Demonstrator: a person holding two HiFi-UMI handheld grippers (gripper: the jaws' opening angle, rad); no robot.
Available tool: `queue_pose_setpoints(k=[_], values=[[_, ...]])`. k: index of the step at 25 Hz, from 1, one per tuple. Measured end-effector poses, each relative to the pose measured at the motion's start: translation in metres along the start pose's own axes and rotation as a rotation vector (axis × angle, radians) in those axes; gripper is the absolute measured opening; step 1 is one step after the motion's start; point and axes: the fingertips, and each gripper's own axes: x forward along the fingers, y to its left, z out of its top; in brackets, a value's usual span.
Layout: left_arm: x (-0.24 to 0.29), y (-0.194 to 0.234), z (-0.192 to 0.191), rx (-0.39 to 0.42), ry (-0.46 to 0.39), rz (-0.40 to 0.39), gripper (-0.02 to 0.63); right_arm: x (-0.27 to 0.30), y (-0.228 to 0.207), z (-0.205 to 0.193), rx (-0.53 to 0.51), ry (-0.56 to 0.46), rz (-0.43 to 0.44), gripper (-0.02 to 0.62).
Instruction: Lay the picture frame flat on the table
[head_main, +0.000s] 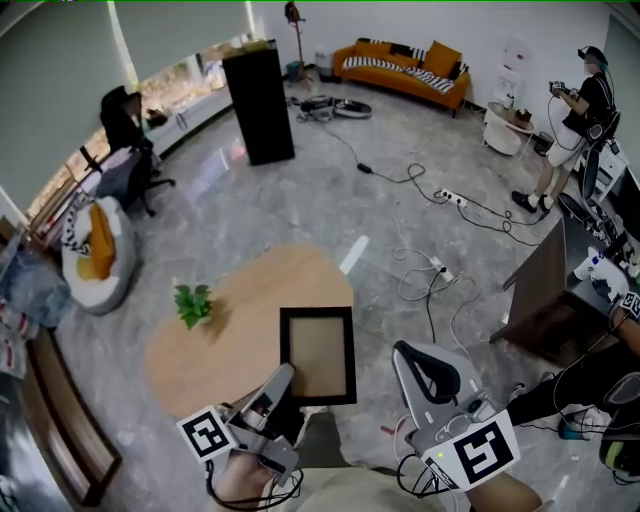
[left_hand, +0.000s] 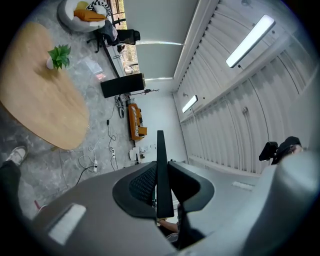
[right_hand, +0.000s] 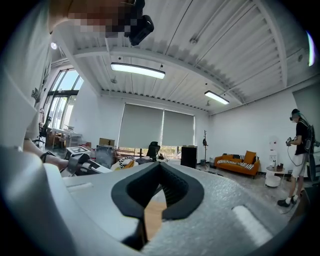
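The table (head_main: 240, 300) is a rounded slab of pale, smooth wood. The frame (head_main: 318, 356) is not on it yet: it hangs over the table's near right edge, its face turned roughly upward, carried by one corner. I judge the task to be under way, with lowering, setting down and letting go all left to do.

The frame is a thin rectangle with a matte black border round a flat brown panel. Seen along the left gripper's jaws, it shows as a slim dark blade.

The left gripper (head_main: 283, 378) has its jaws narrowed onto the frame's near left corner, ribbed black pads pressed to both faces. The right gripper (head_main: 425, 365), near and to the right, off the table, is closed on nothing, its pads meeting at the tips.

A small leafy green plant (head_main: 193, 303) stands on the table's left part, well apart from the frame.
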Motion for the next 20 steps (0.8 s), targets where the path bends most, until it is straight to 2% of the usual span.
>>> queue_pose_setpoints(k=[12,20], values=[[0.078,0.027,0.117,-0.016,0.087,0.015,0.091,0.131,-0.045,0.011,0.014,0.034,-0.061,0.002],[0.125,0.046,0.167,-0.019,0.156,0.001,0.091,0.192,-0.077,0.012,0.005,0.033,-0.12,0.002]])
